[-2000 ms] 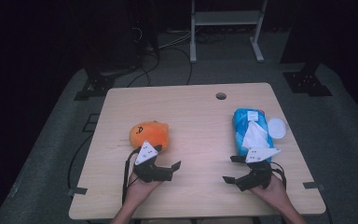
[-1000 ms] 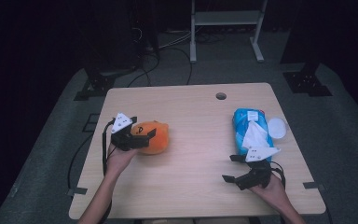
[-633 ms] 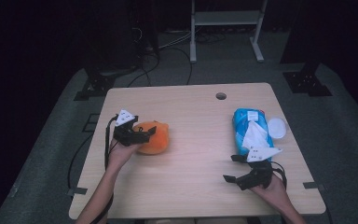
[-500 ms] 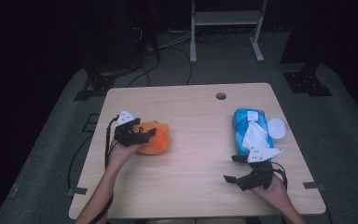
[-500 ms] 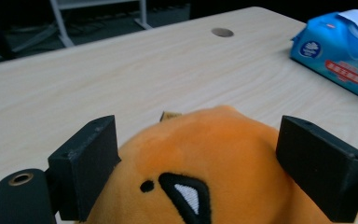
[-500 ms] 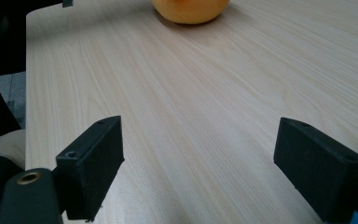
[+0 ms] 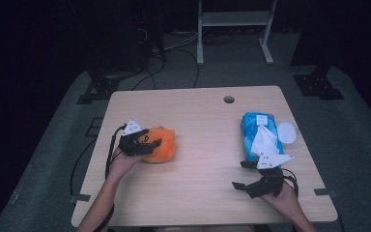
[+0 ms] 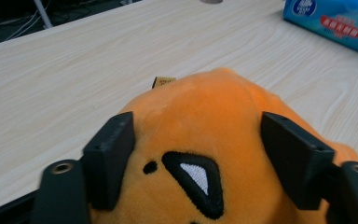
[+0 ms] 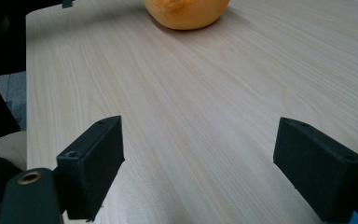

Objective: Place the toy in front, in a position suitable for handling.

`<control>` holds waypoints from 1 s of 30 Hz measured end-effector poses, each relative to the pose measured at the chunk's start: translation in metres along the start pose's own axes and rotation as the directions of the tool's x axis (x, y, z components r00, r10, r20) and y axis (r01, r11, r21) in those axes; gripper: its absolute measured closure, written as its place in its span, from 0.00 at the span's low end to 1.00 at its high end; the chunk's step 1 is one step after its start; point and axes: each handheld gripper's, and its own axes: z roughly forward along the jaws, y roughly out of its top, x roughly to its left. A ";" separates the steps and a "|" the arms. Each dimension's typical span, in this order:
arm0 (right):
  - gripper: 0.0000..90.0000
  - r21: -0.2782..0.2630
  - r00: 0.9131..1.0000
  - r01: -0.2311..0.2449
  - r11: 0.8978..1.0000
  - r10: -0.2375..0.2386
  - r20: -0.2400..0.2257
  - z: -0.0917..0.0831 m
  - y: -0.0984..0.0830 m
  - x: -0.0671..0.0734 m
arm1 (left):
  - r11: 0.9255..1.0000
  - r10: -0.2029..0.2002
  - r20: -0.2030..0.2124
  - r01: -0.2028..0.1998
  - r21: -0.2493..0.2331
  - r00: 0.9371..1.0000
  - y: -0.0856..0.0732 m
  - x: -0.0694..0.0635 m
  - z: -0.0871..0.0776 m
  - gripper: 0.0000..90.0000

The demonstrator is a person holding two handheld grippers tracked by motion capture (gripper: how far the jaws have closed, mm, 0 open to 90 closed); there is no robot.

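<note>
Bench (image 7: 198, 145): light wood | tissue pack (image 7: 260, 135): right side, flat | orange plush toy (image 7: 160, 144): left side, resting on bench | my left gripper (image 7: 142, 143): fingers just closing, pressed on plush toy's two sides | my right gripper (image 7: 244, 175): fingers wide, nothing between.

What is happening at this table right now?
A person works with a hand-held gripper in each hand. The left hand-held gripper has just been closing around the orange plush toy, and its jaws now press into both sides. The right hand-held gripper rests open near the table's front edge, beside the blue tissue pack.
</note>
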 end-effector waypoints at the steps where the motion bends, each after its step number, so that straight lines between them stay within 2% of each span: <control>1: 0.17 0.002 1.000 -0.003 1.000 0.003 -0.001 0.000 0.000 0.000 | 1.000 0.012 -0.009 -0.012 0.007 1.000 0.000 -0.001 0.000 0.38; 2: 0.17 0.002 1.000 -0.003 1.000 0.003 -0.001 0.000 0.000 0.000 | 1.000 0.012 -0.009 -0.012 0.007 1.000 0.000 -0.001 0.000 0.41; 4: 0.17 0.004 1.000 -0.002 1.000 0.002 -0.001 0.000 0.000 0.000 | 0.999 0.039 -0.029 -0.038 0.011 0.999 0.001 -0.003 -0.001 0.44; 6: 0.17 0.001 1.000 0.000 1.000 0.000 0.001 0.000 0.001 0.000 | 0.999 0.036 -0.038 -0.036 0.006 0.999 0.003 -0.004 -0.002 0.53; 11: 0.17 -0.011 1.000 -0.006 1.000 0.006 0.001 -0.001 0.001 -0.001 | 1.000 0.022 -0.069 -0.022 -0.013 0.997 0.010 -0.005 -0.006 0.61; 12: 0.17 -0.014 1.000 -0.006 1.000 0.006 0.002 -0.002 0.001 -0.002 | 1.000 0.006 -0.066 -0.008 -0.029 0.998 0.013 -0.005 -0.008 0.63; 16: 0.17 -0.017 1.000 -0.007 1.000 0.007 0.003 -0.003 0.002 -0.003 | 0.999 0.012 -0.083 -0.014 -0.030 0.997 0.019 -0.007 -0.011 0.64; 17: 0.17 -0.021 1.000 -0.004 1.000 0.004 0.003 -0.003 0.002 -0.003 | 0.999 -0.008 -0.069 0.005 -0.052 0.998 0.022 -0.007 -0.015 0.64; 18: 0.17 -0.021 1.000 -0.004 1.000 0.004 0.003 -0.003 0.002 -0.003 | 0.999 -0.008 -0.069 0.005 -0.052 0.998 0.022 -0.007 -0.015 0.64; 19: 0.17 -0.024 1.000 -0.003 1.000 0.003 0.004 -0.004 0.002 -0.003 | 0.996 -0.033 -0.048 0.029 -0.086 0.998 0.026 -0.007 -0.019 0.64; 23: 0.17 -0.027 1.000 -0.005 1.000 0.006 0.008 -0.005 0.003 -0.004 | 0.993 -0.021 -0.025 0.018 -0.117 0.999 0.036 -0.014 -0.026 0.64; 25: 0.17 -0.035 1.000 -0.011 0.999 0.011 0.009 -0.007 0.003 -0.004 | 0.988 -0.010 0.011 0.011 -0.154 1.000 0.046 -0.026 -0.032 0.64; 27: 0.17 -0.046 1.000 -0.010 0.999 0.011 0.013 -0.009 0.004 -0.005 | 0.985 -0.003 0.039 0.009 -0.171 0.999 0.052 -0.036 -0.035 0.64; 28: 0.17 -0.046 1.000 -0.010 0.999 0.011 0.013 -0.009 0.004 -0.005 | 0.985 -0.003 0.039 0.009 -0.171 0.999 0.052 -0.036 -0.035 0.64; 30: 0.17 -0.050 1.000 -0.011 0.999 0.012 0.019 -0.012 0.005 -0.005 | 0.982 0.002 0.070 0.011 -0.187 0.998 0.056 -0.047 -0.035 0.64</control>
